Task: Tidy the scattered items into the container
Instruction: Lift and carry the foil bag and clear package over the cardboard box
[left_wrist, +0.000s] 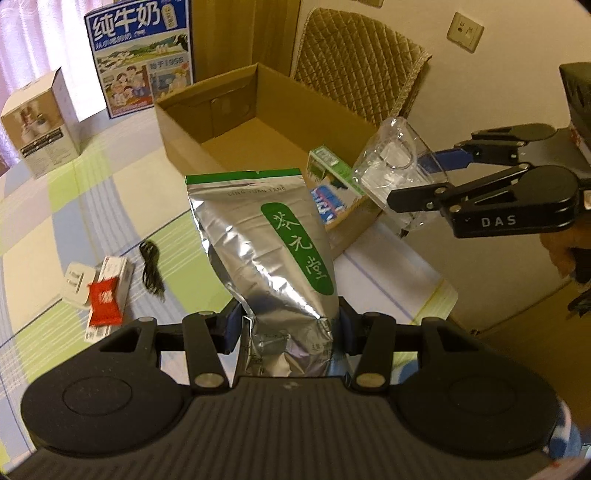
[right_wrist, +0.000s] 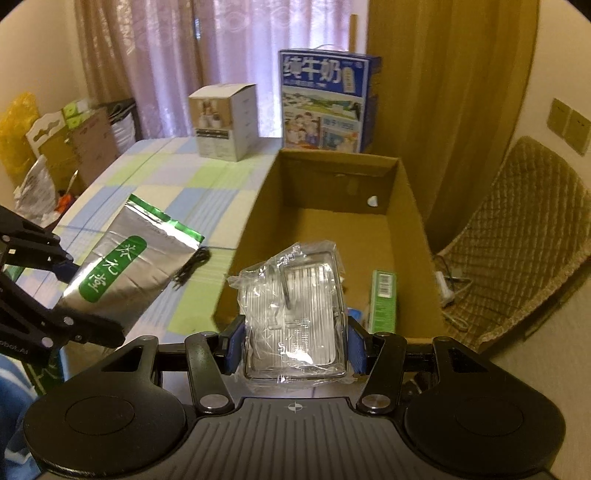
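Note:
My left gripper (left_wrist: 286, 326) is shut on the bottom of a silver foil pouch (left_wrist: 266, 251) with a green label, held upright above the table in front of the open cardboard box (left_wrist: 177, 122). The right gripper (right_wrist: 295, 341) is shut on a clear plastic-wrapped glass container (right_wrist: 295, 310), raised over the box's near end (right_wrist: 240, 251). Each view shows the other: the right gripper (left_wrist: 417, 184) with the clear container (left_wrist: 391, 162) at the right, and the left gripper (right_wrist: 70, 299) with the pouch (right_wrist: 125, 273) at the left. Inside the box lie a green carton (right_wrist: 384, 299) and a blue packet (left_wrist: 328, 203).
On the checked tablecloth lie a black cable (left_wrist: 151, 269), a red packet (left_wrist: 105, 301) on a small box, and a white plug (left_wrist: 75, 282). A white product box (left_wrist: 40, 122) and a blue milk carton (left_wrist: 140, 51) stand at the back. A padded chair (right_wrist: 517, 236) is right of the box.

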